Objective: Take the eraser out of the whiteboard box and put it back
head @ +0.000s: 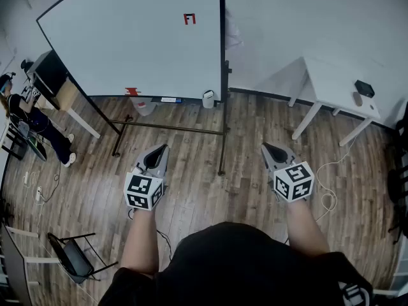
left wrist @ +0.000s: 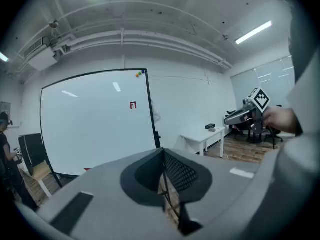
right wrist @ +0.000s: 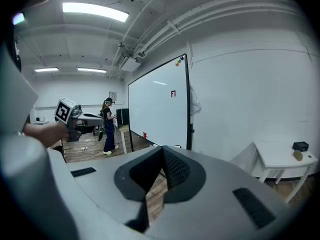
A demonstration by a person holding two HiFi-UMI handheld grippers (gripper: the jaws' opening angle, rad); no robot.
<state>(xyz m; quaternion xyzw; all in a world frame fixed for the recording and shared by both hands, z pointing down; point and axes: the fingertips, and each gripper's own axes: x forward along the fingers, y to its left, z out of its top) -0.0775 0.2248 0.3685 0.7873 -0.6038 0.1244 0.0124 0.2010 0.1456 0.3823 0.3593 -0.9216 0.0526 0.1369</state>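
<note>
whiteboard [head: 127,37] stands left on the wood floor [head: 191,196], a red thing [head: 132,92] at its lower edge; left gripper [head: 164,147] points toward it, jaws pressed together on nothing. small white box [head: 208,99] sits at the board's lower right corner, contents too small to tell. right gripper [head: 266,146] likewise closed and empty, well apart from the box
</note>
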